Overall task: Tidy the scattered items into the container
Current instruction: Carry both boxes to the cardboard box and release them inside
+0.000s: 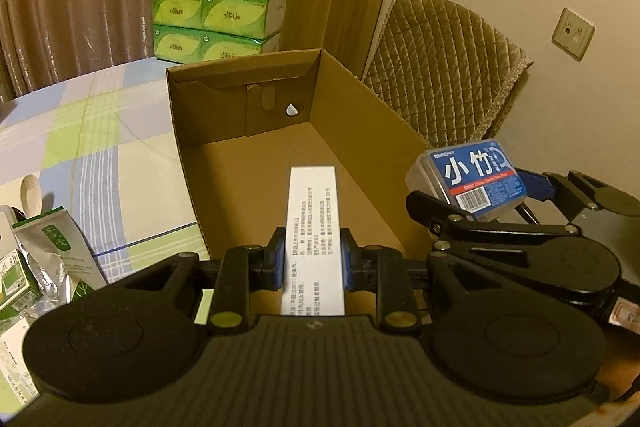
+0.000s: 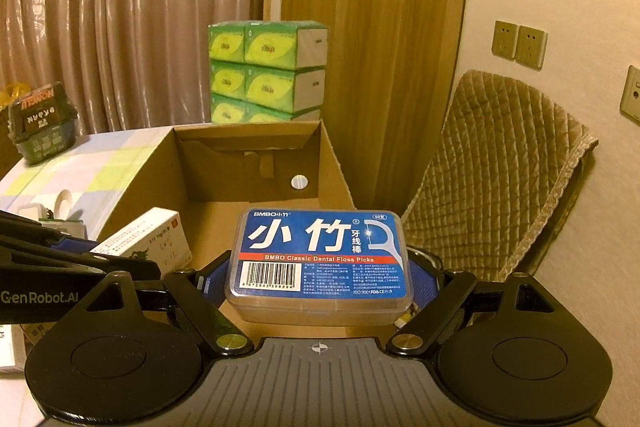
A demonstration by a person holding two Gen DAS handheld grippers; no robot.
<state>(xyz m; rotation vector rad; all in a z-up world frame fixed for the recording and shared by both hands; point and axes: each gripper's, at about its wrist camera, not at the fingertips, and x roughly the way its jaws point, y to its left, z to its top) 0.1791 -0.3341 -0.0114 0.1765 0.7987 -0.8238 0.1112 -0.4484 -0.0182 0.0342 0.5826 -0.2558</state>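
Observation:
An open brown cardboard box (image 1: 360, 115) stands on the table, its floor bare. My left gripper (image 1: 313, 251) is shut on a narrow white medicine box (image 1: 312, 211) with printed text, which hangs over the near end of the cardboard box. In the right wrist view the same medicine box (image 2: 148, 239) shows at the left. My right gripper (image 2: 320, 279) is shut across a blue clear-lidded dental floss pick case (image 2: 320, 255), held flat above the cardboard box's (image 2: 248, 163) near right edge. The left wrist view shows that case (image 1: 476, 175) at the right.
Green tissue packs (image 1: 220, 3) are stacked behind the box. A chair with a quilted cover (image 1: 444, 67) stands to its right by the wall. Several packets and small cartons (image 1: 48, 255) lie on the checked tablecloth (image 1: 100, 131) at the left; a dark tub (image 2: 42, 123) sits far left.

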